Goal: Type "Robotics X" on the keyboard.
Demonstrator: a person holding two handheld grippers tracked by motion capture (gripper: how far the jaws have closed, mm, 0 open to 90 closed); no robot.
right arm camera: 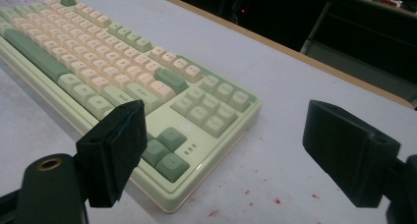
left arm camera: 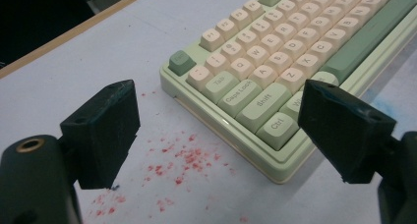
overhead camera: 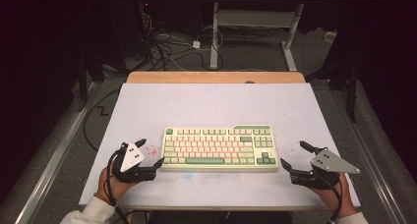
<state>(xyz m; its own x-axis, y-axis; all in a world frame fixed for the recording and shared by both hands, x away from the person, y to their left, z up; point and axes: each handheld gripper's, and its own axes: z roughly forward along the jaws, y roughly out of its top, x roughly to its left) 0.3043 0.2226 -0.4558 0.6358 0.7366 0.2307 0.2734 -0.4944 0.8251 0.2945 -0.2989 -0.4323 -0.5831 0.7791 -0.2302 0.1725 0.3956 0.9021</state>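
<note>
We see the keyboard (overhead camera: 220, 148) lying flat in the middle of the pale counter (overhead camera: 216, 98), its long front edge parallel to the near counter edge, with a strip of bare surface in front and wide bare room behind it up to the wooden far edge (overhead camera: 216, 77). Both short ends have free space beside them. Our left tongs (overhead camera: 151, 153) sit just off the keyboard's left end, jaws spread wide with nothing between them, above a patch of red specks (left arm camera: 184, 160). Our right tongs (overhead camera: 293, 156) sit near the right end, likewise wide and holding nothing. Each hand (overhead camera: 109, 183) grips its tool from below the near edge, angled inward toward the keyboard.
</note>
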